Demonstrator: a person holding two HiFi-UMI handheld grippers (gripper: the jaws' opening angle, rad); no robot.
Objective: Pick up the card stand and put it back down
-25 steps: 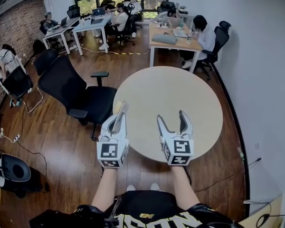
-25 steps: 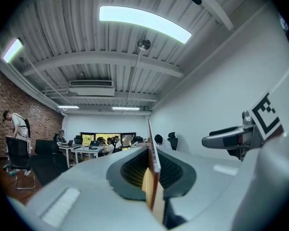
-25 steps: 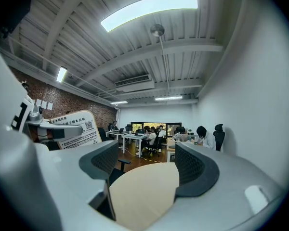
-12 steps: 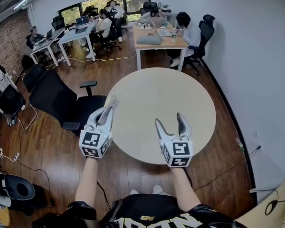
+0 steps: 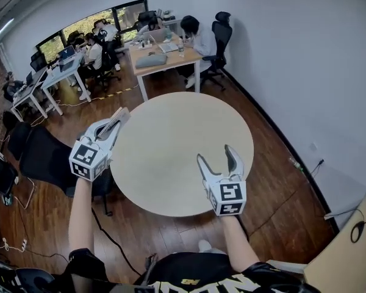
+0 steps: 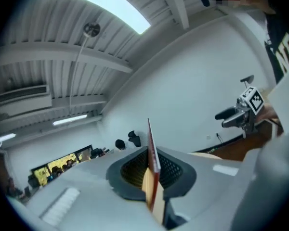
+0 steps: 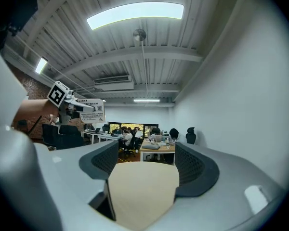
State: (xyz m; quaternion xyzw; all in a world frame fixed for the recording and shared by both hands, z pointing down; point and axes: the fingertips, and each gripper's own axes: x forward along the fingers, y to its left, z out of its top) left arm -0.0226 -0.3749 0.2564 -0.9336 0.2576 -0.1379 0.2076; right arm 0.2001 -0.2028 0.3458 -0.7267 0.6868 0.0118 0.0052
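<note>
While my left gripper [image 5: 114, 123] clamps the thin card stand [image 6: 152, 159] off the surface [image 5: 171, 140], it could slip and fall; right gripper [image 5: 215, 154] fingers [image 5: 233, 162] are apart, empty.

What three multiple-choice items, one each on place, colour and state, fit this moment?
1. Where is the card stand?
A. on the round table
B. in the left gripper
C. in the right gripper
2. What colour is the round table's top?
A. beige
B. black
C. blue
3. How do the right gripper's jaws stand?
A. shut on a card
B. apart, nothing between them
C. shut together

Answers: 1 B, the left gripper's jaws clamp it; 2 A, the top is pale beige; 3 B, only tabletop shows between the spread jaws.
</note>
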